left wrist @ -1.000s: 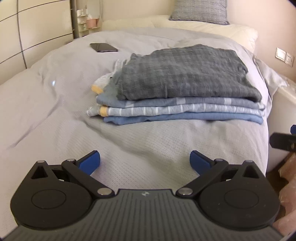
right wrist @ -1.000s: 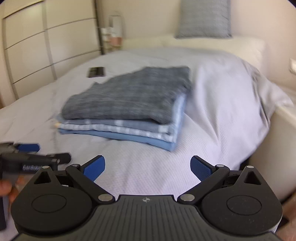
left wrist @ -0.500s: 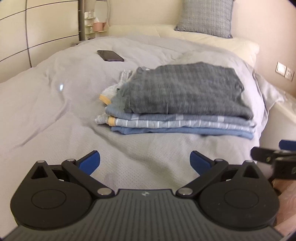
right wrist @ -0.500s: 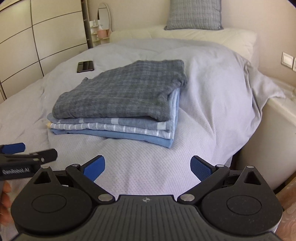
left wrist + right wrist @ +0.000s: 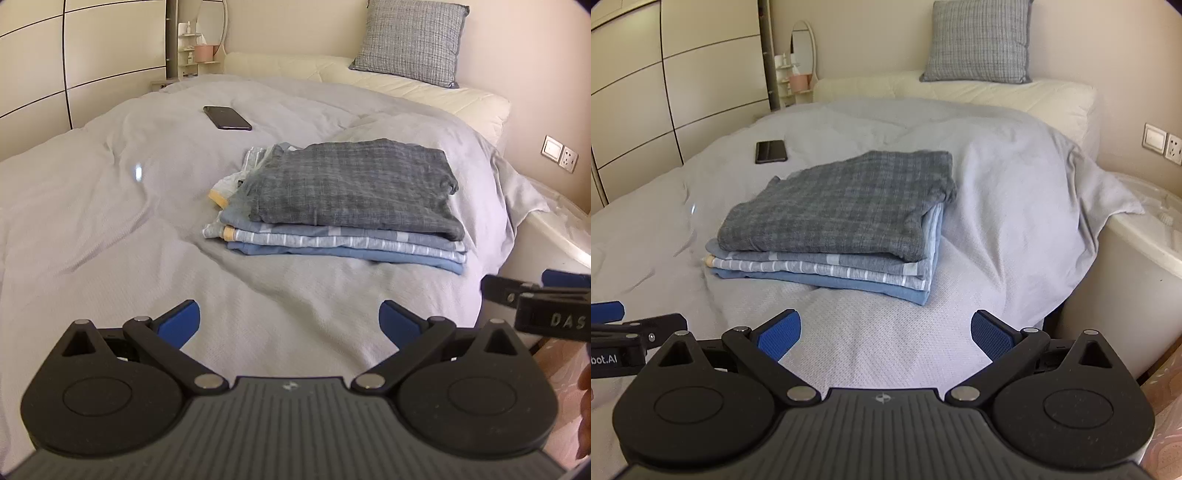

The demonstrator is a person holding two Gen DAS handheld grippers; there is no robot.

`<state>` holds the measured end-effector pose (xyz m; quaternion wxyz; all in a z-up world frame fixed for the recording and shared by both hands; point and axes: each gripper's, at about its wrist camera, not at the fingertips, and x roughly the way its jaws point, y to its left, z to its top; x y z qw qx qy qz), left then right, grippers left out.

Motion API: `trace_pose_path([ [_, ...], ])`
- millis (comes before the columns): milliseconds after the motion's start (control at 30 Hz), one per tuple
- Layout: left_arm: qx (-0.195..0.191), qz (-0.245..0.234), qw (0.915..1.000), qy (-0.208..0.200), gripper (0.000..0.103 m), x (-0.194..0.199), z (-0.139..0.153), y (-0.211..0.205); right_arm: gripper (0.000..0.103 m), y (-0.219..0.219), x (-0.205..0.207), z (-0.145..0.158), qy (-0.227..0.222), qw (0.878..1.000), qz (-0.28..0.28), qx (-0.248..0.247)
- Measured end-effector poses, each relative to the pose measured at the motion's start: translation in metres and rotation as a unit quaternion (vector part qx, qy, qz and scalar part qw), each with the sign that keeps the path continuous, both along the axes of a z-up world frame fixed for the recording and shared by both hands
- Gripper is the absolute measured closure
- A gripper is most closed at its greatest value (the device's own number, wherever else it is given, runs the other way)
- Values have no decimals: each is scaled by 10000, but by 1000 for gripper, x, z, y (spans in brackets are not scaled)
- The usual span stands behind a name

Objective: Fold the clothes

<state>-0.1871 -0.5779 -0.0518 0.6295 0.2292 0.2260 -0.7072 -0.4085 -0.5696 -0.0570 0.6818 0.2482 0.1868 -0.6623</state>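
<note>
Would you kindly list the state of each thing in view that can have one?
Grey checked garment: folded, top of stack.
Blue striped clothes: folded, stacked beneath.
Black phone: flat on bed, screen dark.
Grey bedspread: spread, wrinkled.
Left gripper: open, empty.
Right gripper: open, empty.

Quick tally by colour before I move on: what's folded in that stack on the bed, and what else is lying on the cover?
Dark grey checked garment: 1, on top
Blue garments, plain or striped: at least 3 layers; exact count unclear
Whitish piece with yellow trim: 1, poking out on the phone's side
Black phone: 1, apart from the stack
Total: at least 6
</note>
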Motion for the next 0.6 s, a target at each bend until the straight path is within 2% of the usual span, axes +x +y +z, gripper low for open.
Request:
trace_pose_path([
  [267,-261,137,9995,-149,1,4,15,25,2,19,1,17,-29,9999,-1,-124],
  [600,-546,-10,9985,-2,1,5,39,56,2,53,13,37,41,9995,116,-285],
])
